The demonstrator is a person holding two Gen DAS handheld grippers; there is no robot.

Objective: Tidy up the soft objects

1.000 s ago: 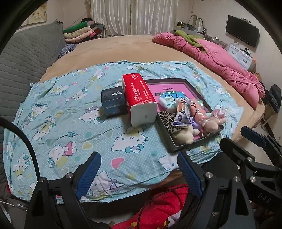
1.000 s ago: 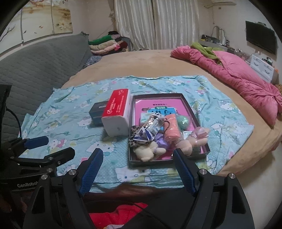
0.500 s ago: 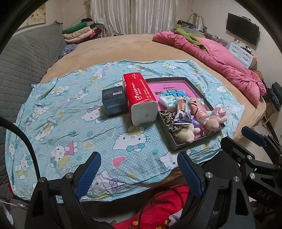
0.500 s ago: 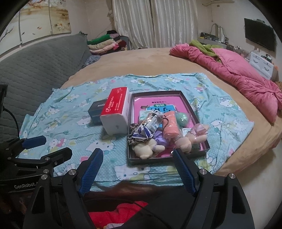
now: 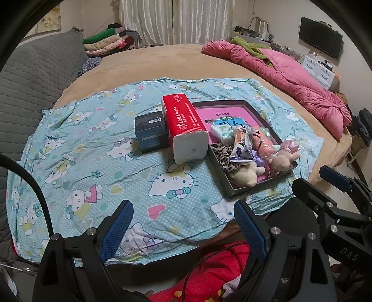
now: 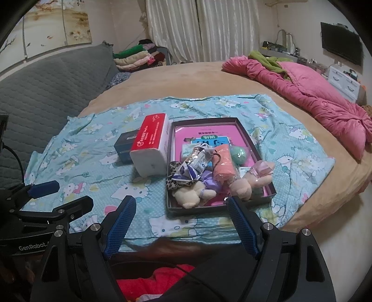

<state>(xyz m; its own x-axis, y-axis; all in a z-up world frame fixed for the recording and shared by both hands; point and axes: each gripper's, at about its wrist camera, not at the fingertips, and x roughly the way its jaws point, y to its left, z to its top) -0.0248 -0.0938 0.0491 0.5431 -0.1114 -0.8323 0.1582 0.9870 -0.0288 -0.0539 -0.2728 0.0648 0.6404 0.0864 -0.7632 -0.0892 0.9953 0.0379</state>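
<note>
left gripper (image 5: 183, 228): jaws wide, empty
right gripper (image 6: 180, 224): jaws wide, empty
plush toys (image 6: 190, 194): light, squashy; likely pinch the body
tray (image 6: 171, 162): rigid rim

Pink quilt (image 5: 290, 76), grey quilted sofa (image 6: 46, 83), wall television (image 6: 340, 46), white curtains (image 5: 176, 21)

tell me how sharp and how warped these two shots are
Left wrist view: fisheye bends the bed's edge, corners black, dim indoor light, red tissue pack sharp. Right wrist view: same curved warp, tray readable, no glare, tongs close and slightly soft.
</note>
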